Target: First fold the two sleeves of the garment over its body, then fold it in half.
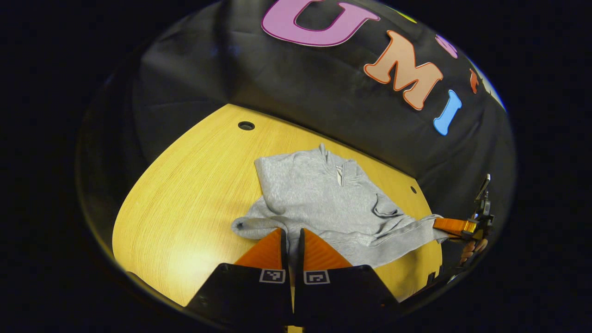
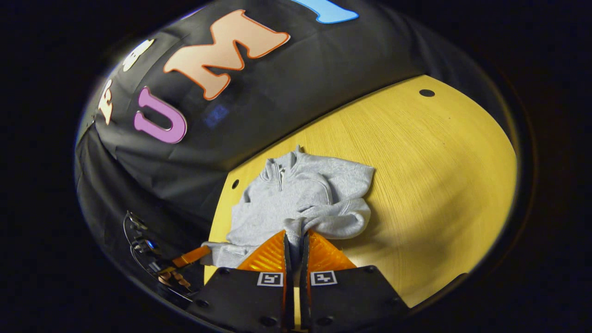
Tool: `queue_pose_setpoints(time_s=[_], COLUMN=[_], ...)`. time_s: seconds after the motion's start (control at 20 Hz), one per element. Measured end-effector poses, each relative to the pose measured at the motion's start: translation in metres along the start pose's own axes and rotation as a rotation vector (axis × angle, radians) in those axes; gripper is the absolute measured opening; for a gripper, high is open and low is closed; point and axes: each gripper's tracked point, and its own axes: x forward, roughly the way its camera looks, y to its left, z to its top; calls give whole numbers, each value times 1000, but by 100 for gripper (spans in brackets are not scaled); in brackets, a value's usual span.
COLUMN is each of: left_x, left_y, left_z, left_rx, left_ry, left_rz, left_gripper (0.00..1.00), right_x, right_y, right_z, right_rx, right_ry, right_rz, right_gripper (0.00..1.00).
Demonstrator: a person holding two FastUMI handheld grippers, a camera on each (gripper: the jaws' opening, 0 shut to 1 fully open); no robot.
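Left gripper view: the grey garment (image 1: 323, 199) lies face up on the yellow desk (image 1: 185, 199), collar toward the booth wall, and the left gripper (image 1: 291, 240) sits right at the near hem with its fingers (image 1: 266, 252) drawn close together, a strip of grey cloth pinched in the narrow slot between them, so I'd call it clamped on the hem. Off to the side, the right gripper (image 1: 444, 225) reaches in from the desk's edge, a hand (image 1: 471, 249) behind it, its tip at the other hem corner; the cloth there looks pulled taut toward it. One sleeve (image 1: 393, 210) lies crumpled across the body, while a cuff (image 1: 240, 226) pokes out onto the desk by the left gripper. Right gripper view: here the right gripper (image 2: 296, 245) also has its fingers (image 2: 266, 256) nearly together with grey fabric bunched between them, gripping the garment (image 2: 296, 194). A sleeve (image 2: 342, 217) is folded in a loop over the body, and the left gripper (image 2: 196, 254) shows at the far hem corner. My read: the sleeve folds look done, if untidily, both grippers hold the hem, and the fold in half is what's left, with the hem yet to be carried up to the collar (image 2: 277, 169)
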Motion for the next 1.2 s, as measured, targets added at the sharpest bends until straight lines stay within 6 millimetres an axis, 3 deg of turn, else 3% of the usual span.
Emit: queue_pose_setpoints(time_s=[0.1,0.4,0.65,0.75,0.95,1.15,1.2], left_x=[6,37,72,84,109,122,124], left_y=[-1,5,18,21,30,38,40], left_z=[12,37,39,39,40,41,41], left_rx=[-14,-61,-109,-138,-230,-262,-255], left_ry=[1,22,86,106,121,105,103], left_rz=[-6,7,46,60,100,135,151], left_gripper=[0,0,0,0,5,15,21], right_x=[9,40,57,73,104,115,116], right_y=[2,-1,-17,-25,-36,-35,-30], right_z=[9,24,10,10,9,14,17], right_rx=[42,145,239,257,274,220,199], right_ry=[5,29,61,67,59,40,25], right_rz=[7,-6,-36,-64,-102,-118,-109], right_gripper=[5,7,7,7,10,20,15])
